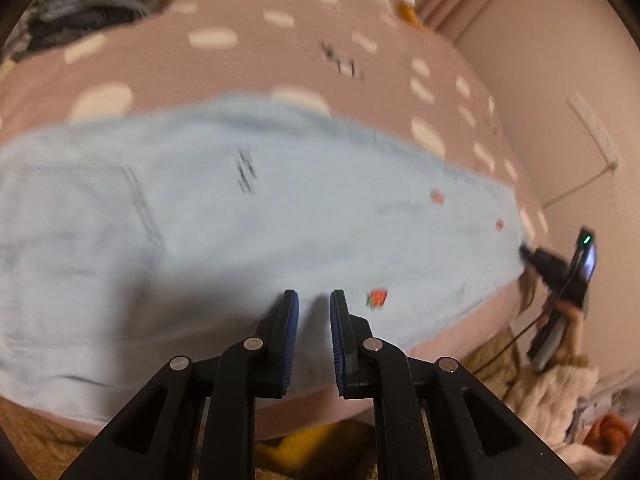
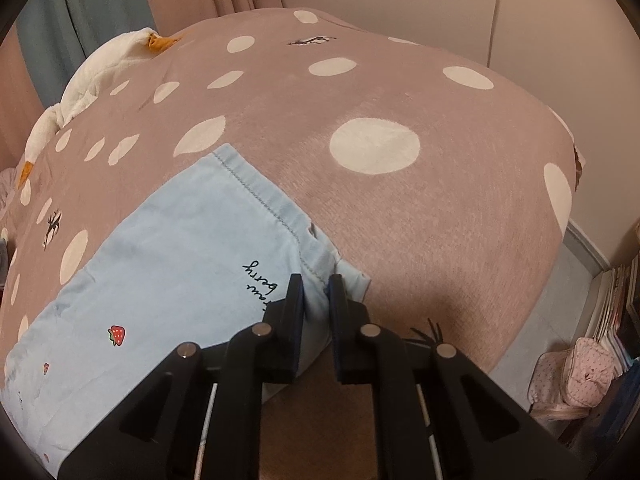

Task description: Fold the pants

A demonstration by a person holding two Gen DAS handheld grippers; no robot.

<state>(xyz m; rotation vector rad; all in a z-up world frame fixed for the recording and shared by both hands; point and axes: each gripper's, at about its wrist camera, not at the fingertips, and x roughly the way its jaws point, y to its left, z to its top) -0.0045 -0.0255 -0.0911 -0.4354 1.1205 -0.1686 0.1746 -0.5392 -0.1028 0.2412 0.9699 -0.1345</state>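
Observation:
Light blue pants [image 1: 248, 208] with small strawberry prints lie flat on a pink bed cover with white dots [image 1: 224, 68]. My left gripper [image 1: 314, 300] hovers over the near edge of the pants, jaws a little apart, nothing between them. In the right wrist view the pants [image 2: 172, 264] show a stitched hem and black script. My right gripper [image 2: 317, 284] is shut on the hem corner of the pants near the bed's near edge. The right gripper also shows in the left wrist view [image 1: 560, 268] at the far end of the pants.
A white plush toy [image 2: 92, 80] lies at the far side of the bed. A pile of clothes [image 1: 88, 4] sits at the bed's far left. Beige cloth [image 1: 552, 392] lies on the floor at right. Books [image 2: 616, 304] and a pink pouch [image 2: 572, 376] stand at the right.

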